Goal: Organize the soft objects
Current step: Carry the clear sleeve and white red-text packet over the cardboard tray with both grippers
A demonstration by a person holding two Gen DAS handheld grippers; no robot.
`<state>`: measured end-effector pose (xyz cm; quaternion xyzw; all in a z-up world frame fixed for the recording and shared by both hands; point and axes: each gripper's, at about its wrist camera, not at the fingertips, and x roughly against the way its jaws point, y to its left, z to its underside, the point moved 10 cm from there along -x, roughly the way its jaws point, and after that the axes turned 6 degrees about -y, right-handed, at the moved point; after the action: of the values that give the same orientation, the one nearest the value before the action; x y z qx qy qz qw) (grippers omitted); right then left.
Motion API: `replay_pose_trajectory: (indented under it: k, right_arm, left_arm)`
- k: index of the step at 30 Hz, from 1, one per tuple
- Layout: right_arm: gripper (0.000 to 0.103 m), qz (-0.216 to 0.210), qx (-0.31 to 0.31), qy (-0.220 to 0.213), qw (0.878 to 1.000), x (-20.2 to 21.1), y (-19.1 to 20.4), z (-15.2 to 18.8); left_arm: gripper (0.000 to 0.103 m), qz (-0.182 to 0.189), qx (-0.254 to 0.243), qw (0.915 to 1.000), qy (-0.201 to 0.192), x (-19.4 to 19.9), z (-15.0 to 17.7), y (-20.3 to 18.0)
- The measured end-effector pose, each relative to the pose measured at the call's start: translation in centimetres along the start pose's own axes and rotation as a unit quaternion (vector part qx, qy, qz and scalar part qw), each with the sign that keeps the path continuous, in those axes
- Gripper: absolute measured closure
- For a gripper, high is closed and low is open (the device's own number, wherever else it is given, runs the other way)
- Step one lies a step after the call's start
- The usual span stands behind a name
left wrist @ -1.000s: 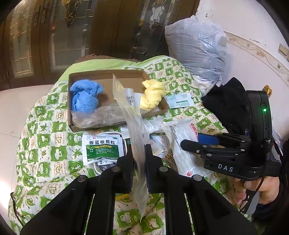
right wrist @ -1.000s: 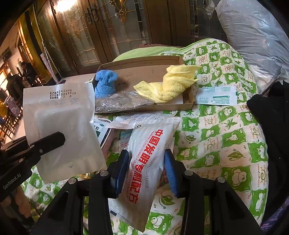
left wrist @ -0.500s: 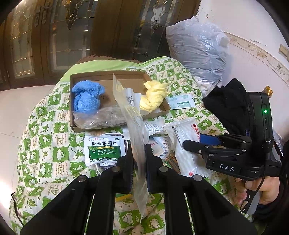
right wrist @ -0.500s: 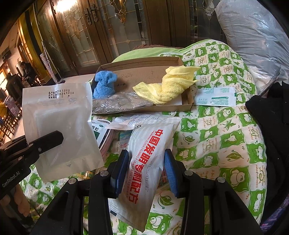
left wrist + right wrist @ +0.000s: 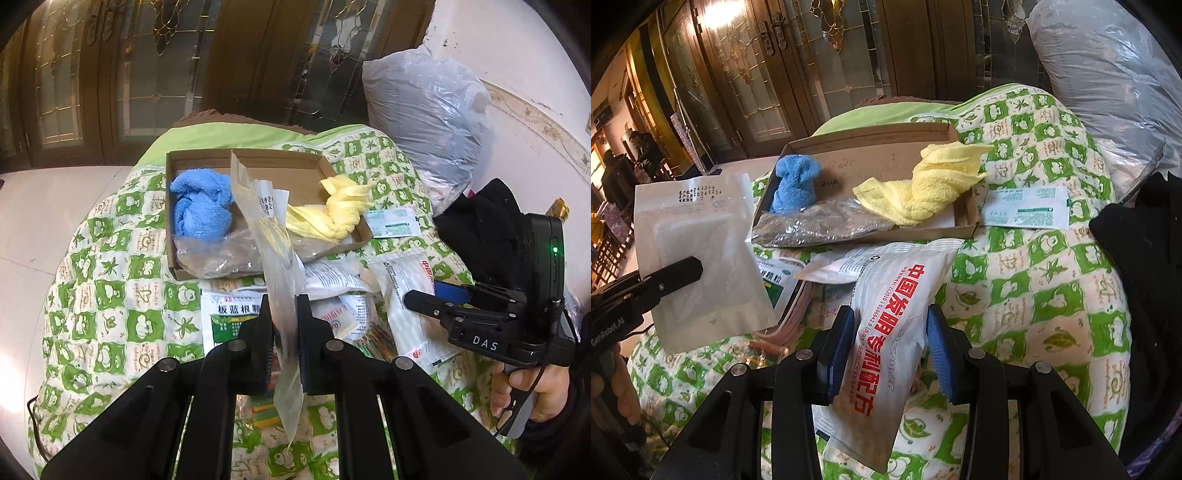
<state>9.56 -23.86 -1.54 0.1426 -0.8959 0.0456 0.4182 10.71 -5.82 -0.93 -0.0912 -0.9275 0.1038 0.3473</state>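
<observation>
Left gripper [image 5: 283, 332] clamped tight on a flat translucent pouch [image 5: 701, 258], held edge-on and upright in its own view, broadside in the right wrist view. Against the frames a second back, the cardboard box [image 5: 325, 166] sits a little lower and nearer in the left view; the pouch is being carried slowly toward it, grip unchanged. Right gripper [image 5: 890, 350] has not shifted: jaws partly apart, straddling the white packet with red print [image 5: 894, 332]. Whether the pads actually press the packet is hard to judge here; its lower end hangs past the fingers, which suggests a hold. Box already holds a blue towel [image 5: 796, 182], a yellow towel [image 5: 934, 184] draped over its right end, and a clear bag of grey-brown material [image 5: 820, 225] along the near wall. Other sachets lie loose on the green-and-white quilt [image 5: 1052, 295], including a green-labelled packet [image 5: 229, 317] and a small white-green sachet [image 5: 1023, 206] beside the box. Judgement: the pouch is en route to the box, with free floor only in the middle; the packet likely follows.
</observation>
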Motion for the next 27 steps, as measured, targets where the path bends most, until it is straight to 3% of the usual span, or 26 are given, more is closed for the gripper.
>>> replay_pose_trajectory:
  k: [27]
  right_arm:
    - [0.063,0.004,0.012,-0.015,1.000,-5.2,-1.7,-4.8]
  left_arm:
    - [0.095,0.009,-0.001,0.9999,0.014,-6.2,-6.2,-0.4]
